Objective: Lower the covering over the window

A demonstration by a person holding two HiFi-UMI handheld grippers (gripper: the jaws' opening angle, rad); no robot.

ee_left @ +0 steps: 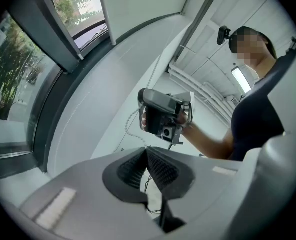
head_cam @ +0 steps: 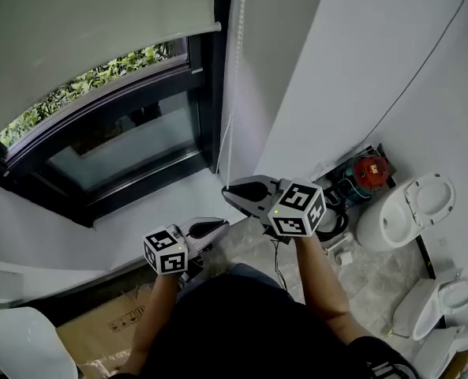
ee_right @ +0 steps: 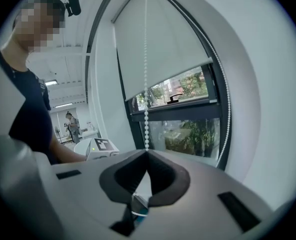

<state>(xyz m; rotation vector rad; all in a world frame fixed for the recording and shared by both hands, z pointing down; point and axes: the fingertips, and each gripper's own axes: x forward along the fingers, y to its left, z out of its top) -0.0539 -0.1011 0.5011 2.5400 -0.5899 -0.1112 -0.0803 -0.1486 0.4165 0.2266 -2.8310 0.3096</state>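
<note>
- Head view: blind [head_cam: 91,30] hangs partway down window [head_cam: 115,144], above both tools; bead chain [head_cam: 228,133] drops to right tool [head_cam: 232,192]
- Left gripper view: left tool [ee_left: 147,151] closed, empty
- Right gripper view: jaws clamped on chain; a skewed pull could probably slip beads

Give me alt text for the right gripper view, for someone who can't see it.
The right gripper is shut on a white bead chain that runs straight up in front of a window. A pale roller blind covers the window's upper part; greenery shows through the glass below. The person holding the gripper stands at left.
</note>
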